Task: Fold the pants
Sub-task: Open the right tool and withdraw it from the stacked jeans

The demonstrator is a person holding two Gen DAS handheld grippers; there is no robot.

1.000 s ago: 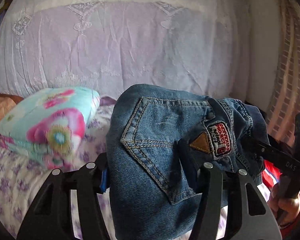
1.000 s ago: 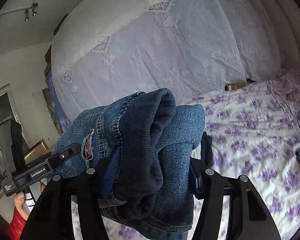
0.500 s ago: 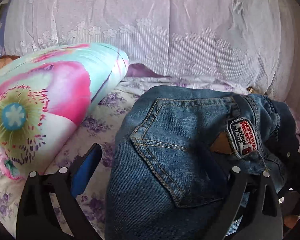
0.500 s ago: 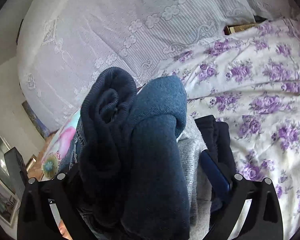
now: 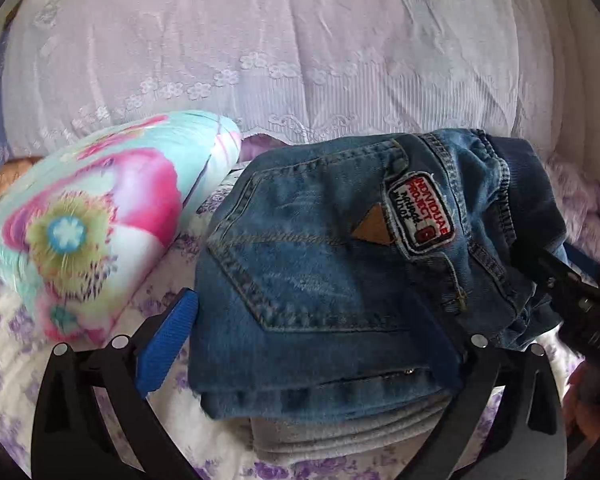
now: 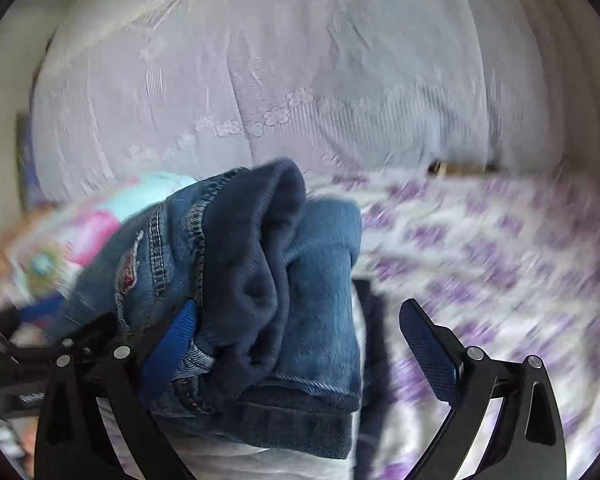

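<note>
The folded blue denim pants point(image 5: 332, 276) lie on top of folded grey clothing point(image 5: 340, 428) on the bed; a sewn patch and a back pocket face up. My left gripper point(image 5: 320, 344) is open, with the blue-padded left finger clear of the pants and the right finger behind the denim. In the right wrist view the pants point(image 6: 260, 300) show their dark blue lining. My right gripper point(image 6: 296, 344) is open around that end, its right pad apart from the cloth.
A bright floral pillow point(image 5: 80, 220) lies left of the pants. A white lace-covered headboard point(image 5: 280, 48) stands behind. The bedsheet point(image 6: 500, 248) has purple flowers. The right gripper's body point(image 5: 588, 320) shows at the right edge of the left wrist view.
The pants came down from mid-air onto the grey stack on the bed. Both grippers opened and let go of them.
</note>
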